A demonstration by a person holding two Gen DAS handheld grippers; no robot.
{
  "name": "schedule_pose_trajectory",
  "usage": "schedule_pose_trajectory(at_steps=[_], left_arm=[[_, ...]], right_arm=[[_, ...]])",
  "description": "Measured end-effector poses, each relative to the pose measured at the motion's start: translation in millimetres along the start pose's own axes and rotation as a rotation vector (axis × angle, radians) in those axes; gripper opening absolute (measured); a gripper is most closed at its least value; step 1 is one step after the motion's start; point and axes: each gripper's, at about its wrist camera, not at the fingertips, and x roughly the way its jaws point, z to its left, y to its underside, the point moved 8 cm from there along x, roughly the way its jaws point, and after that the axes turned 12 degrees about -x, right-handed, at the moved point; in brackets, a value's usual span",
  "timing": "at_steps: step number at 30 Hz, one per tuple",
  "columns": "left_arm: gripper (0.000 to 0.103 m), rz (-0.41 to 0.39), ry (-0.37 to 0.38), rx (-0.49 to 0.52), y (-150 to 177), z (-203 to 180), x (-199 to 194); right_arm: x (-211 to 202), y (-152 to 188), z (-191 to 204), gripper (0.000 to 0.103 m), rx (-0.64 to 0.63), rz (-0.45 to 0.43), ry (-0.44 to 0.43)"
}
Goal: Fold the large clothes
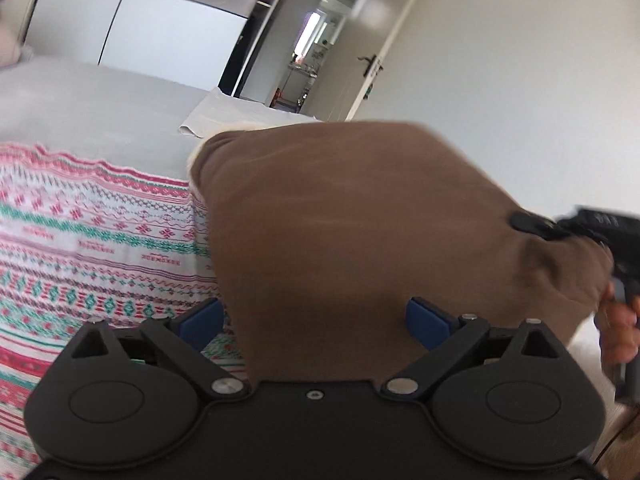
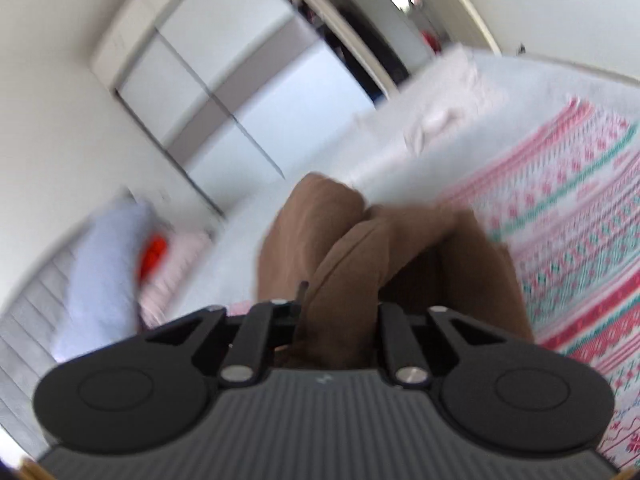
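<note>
Brown, soft and floppy garment point(image 1: 352, 216), probably thick and fairly light, so likely to sag and slide wherever unsupported. Hanging in the air above the patterned blanket point(image 1: 92, 236) on the bed point(image 1: 100, 100), bunched up. Best grabbed at a hem or corner, pinched through a doubled edge. Right tool point(image 2: 336, 308) clamped on a wad of the cloth; left tool point(image 1: 316, 320) gaping wide, cloth between the blue pads point(image 1: 428, 320) but not pinched. Left view only: open door point(image 1: 376, 40) behind the garment, plus the right tool from outside, gripping a corner. Right view only: pillows point(image 2: 104, 264) beyond the blanket.
</note>
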Motion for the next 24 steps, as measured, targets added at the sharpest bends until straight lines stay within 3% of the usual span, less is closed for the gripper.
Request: schedule_pose_trajectory(at_steps=[2,4,7,8,9,10,11,14,16,17,20,24], left_arm=[[0.098,0.015,0.012,-0.028,1,-2,5],[0.098,0.047,0.012,-0.054,2,3,13],[0.102,0.109,0.014,-0.132,9,13,38],[0.103,0.130,0.027,-0.184,12,17,47],[0.103,0.159,0.046,-0.244,13,21,54],[0.103,0.197,0.074,-0.317,16,26,62],[0.103,0.228,0.096,-0.396,19,32,70],[0.103,0.277,0.152,-0.556,27,45,82],[0.099,0.291,0.154,-0.556,27,44,81],[0.090,0.296,0.137,-0.559,27,42,78],[0.069,0.276,0.067,-0.491,19,30,63],[0.066,0.233,0.027,-0.421,9,18,24]], right_arm=[[-9,-1,-21,0.011,0.028,-0.014,0.017],[-5,17,-52,0.013,0.082,0.045,0.067],[4,58,-89,0.028,0.140,0.163,0.156],[6,67,-96,0.043,0.154,0.168,0.169],[5,74,-101,0.068,0.161,0.159,0.184],[3,79,-106,0.082,0.169,0.159,0.208],[2,82,-110,0.089,0.181,0.159,0.211],[8,95,-118,0.089,0.325,0.195,0.101],[18,104,-115,0.089,0.416,0.215,-0.008],[20,105,-113,0.086,0.426,0.218,-0.019],[18,101,-94,0.065,0.466,0.222,-0.088],[2,94,-47,0.060,0.408,0.237,-0.150]])
